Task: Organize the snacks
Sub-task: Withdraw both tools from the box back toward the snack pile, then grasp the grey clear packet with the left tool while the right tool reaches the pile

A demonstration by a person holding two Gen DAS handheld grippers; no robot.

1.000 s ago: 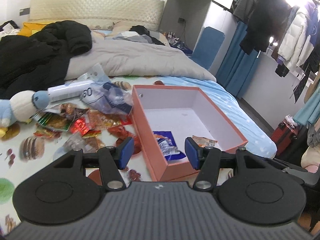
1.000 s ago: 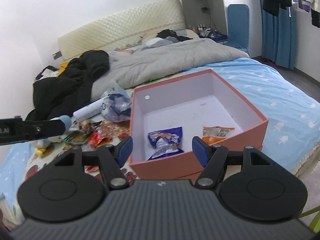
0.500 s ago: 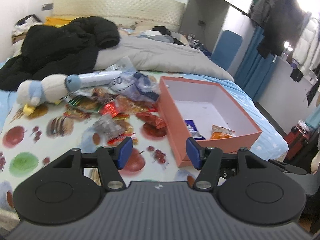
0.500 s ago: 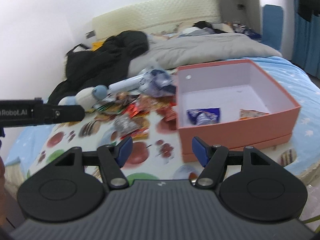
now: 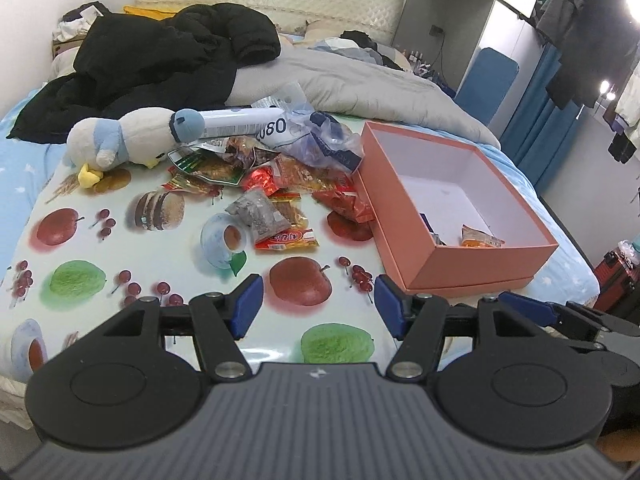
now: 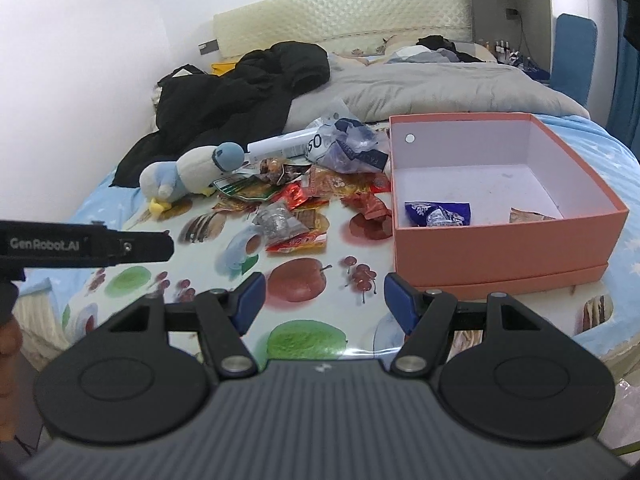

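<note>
Both sets of jaws stand apart and empty, the left gripper (image 5: 318, 306) and right gripper (image 6: 325, 304) low in frame above the fruit-print cloth (image 5: 80, 248). The snack pile (image 5: 276, 184) lies ahead and slightly left of centre in both views, sprawling left to right. I judge the left gripper nearer. The pink box (image 5: 472, 264), at right, holds two packets: one blue packet (image 6: 438, 213), one orange packet (image 5: 480, 238). Roughly eight or more packets are loose; overlap prevents an exact count. One plush duck (image 5: 124, 142) lies upper left.
</note>
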